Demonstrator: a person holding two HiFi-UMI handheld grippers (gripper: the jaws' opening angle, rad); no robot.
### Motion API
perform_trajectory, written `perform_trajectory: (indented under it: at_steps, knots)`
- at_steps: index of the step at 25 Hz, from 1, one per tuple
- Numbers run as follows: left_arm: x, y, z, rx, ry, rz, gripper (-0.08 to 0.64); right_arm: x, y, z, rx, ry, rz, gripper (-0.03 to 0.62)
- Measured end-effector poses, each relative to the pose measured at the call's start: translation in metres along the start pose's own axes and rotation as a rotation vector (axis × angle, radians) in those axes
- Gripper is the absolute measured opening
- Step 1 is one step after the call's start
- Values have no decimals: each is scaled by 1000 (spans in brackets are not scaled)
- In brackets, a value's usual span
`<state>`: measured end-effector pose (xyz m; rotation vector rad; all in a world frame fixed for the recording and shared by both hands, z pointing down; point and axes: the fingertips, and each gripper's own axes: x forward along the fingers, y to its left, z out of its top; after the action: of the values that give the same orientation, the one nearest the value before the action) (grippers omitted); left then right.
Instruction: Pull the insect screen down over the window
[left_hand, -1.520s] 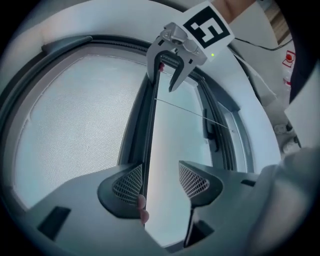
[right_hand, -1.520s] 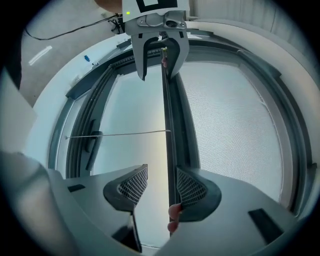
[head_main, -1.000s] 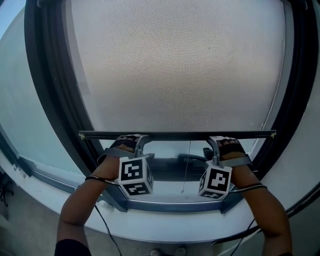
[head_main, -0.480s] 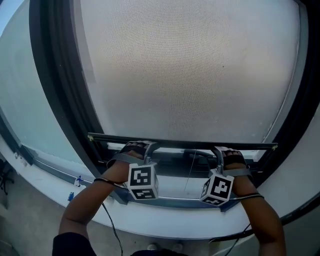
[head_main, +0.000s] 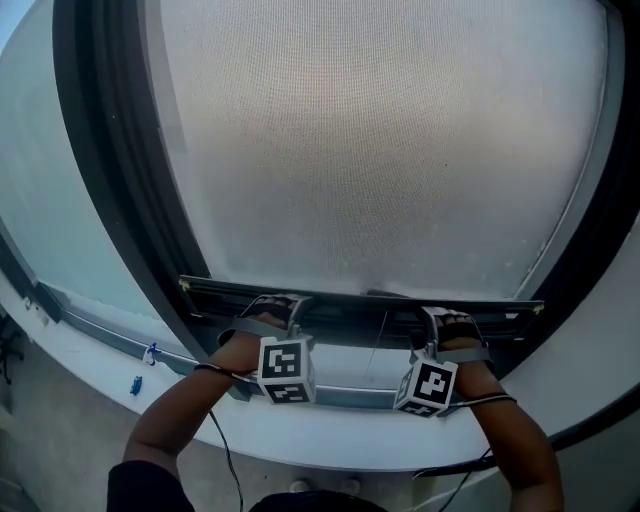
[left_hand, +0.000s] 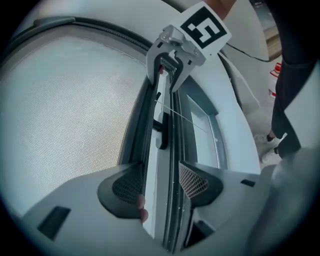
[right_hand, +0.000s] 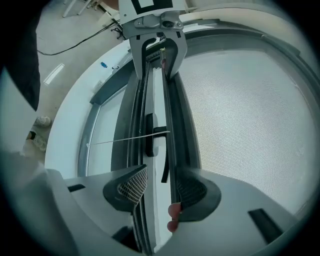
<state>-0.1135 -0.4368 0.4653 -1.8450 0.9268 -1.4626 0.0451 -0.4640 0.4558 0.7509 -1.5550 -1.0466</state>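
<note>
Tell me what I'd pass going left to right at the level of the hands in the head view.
The dark window frame's left side → left claw, clamped on the screen's bottom bar → thin pull cord → right claw, on the same bar → the frame's right side.

White sill (head_main: 340, 442); a small blue item (head_main: 135, 385) on it.

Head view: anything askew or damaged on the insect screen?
Nothing stands out: the mesh shows no tears, the bar runs roughly parallel to the sill, and the left gripper and right gripper each clamp it.
</note>
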Motion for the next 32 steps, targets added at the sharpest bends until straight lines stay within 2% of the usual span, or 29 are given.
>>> perform_trajectory:
  at_steps: [6, 12, 18, 21, 25, 32]
  knots:
    - [4, -13, -4, -20, 13, -13, 232, 3, 9, 2, 45, -13, -16, 179]
    - [7, -19, -3, -39, 9, -18, 232, 8, 19, 1, 42, -8, -13, 179]
    - [17, -43, -6, -41, 43, -112, 232, 19, 45, -1, 28, 5, 58, 179]
    - [30, -56, -12, -39, 55, -98, 232, 24, 60, -1, 29, -3, 64, 179]
    - [36, -66, -13, -39, 56, -120, 232, 27, 74, -4, 33, 14, 104, 179]
    - [42, -67, -13, -40, 70, -96, 232, 34, 75, -4, 53, -5, 82, 179]
